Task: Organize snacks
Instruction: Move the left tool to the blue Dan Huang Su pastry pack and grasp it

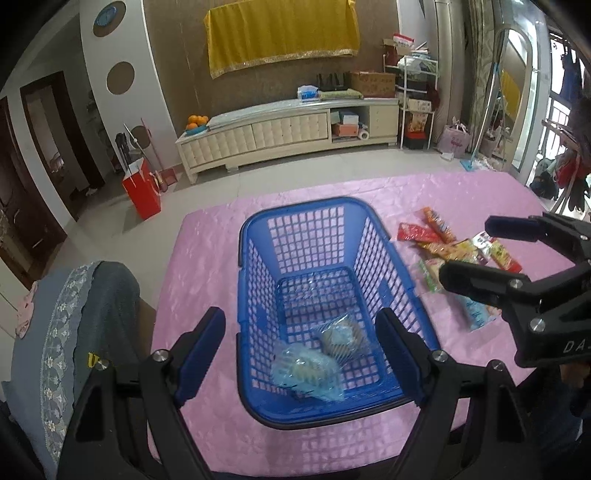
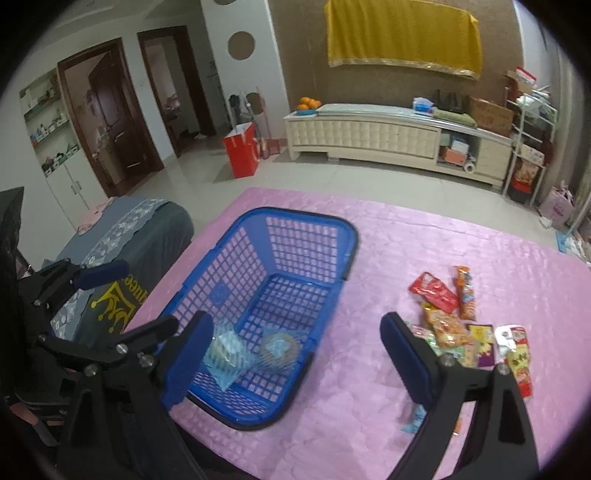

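Now the right hand-held gripper (image 2: 297, 360) – wide open, like the left hand-held gripper (image 1: 301, 350) – should descend squarely over one packet in the snack pile (image 2: 458, 325), then lift it into the blue basket (image 2: 295, 218).

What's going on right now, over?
Left gripper and right gripper open, empty. Two packets in blue basket. Snack pile waiting beside it. Nothing blocking.

Cream cabinet (image 1: 288, 136) under yellow cloth (image 1: 282, 35), tiled floor (image 1: 295, 170).

Glossy blue plastic basket (image 1: 255, 236), shiny pink quilted tablecloth (image 1: 207, 266), crinkly glossy foil snack packets (image 2: 443, 325).
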The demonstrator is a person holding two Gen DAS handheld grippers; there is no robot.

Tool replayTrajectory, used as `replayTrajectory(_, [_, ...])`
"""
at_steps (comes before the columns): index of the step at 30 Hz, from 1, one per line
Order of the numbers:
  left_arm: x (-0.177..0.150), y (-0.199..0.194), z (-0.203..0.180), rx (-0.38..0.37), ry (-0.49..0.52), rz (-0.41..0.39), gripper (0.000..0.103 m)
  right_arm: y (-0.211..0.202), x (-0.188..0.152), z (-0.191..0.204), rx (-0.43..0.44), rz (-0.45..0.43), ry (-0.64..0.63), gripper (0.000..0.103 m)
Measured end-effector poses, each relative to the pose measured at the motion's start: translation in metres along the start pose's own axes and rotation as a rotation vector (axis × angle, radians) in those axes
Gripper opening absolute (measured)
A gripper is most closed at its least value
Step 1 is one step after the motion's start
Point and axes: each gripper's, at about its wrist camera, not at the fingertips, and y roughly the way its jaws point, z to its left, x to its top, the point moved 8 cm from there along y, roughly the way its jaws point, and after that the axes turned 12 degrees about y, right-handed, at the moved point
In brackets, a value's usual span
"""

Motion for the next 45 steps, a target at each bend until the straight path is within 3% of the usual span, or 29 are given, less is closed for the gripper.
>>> replayTrajectory(11, [0.034,-0.024,-0.048,-0.040,0.015,-0.056,0.082,-0.057,0.006,-0.058,-0.059,-0.062,0.038,0.094])
replayTrajectory(21, [0.063,-0.014,-0.123,-0.125,0.061,-0.060,0.082,-0.087,-0.006,-0.139,-0.148,-0.078,0.155,0.094])
replayTrajectory(27, [0.065,0.015,-0.185,-0.202,0.094,0.001,0.082,-0.092,-0.022,-0.185,-0.220,-0.069,0.201,0.094])
replayTrajectory(34, [0.059,0.056,-0.241,-0.283,0.084,0.097,0.082,-0.081,-0.049,-0.237,-0.241,-0.010,0.275,0.094])
replayTrajectory(45, [0.036,0.124,-0.277,-0.339,0.047,0.261,0.082,-0.058,-0.082,-0.291,-0.237,0.069,0.332,0.094])
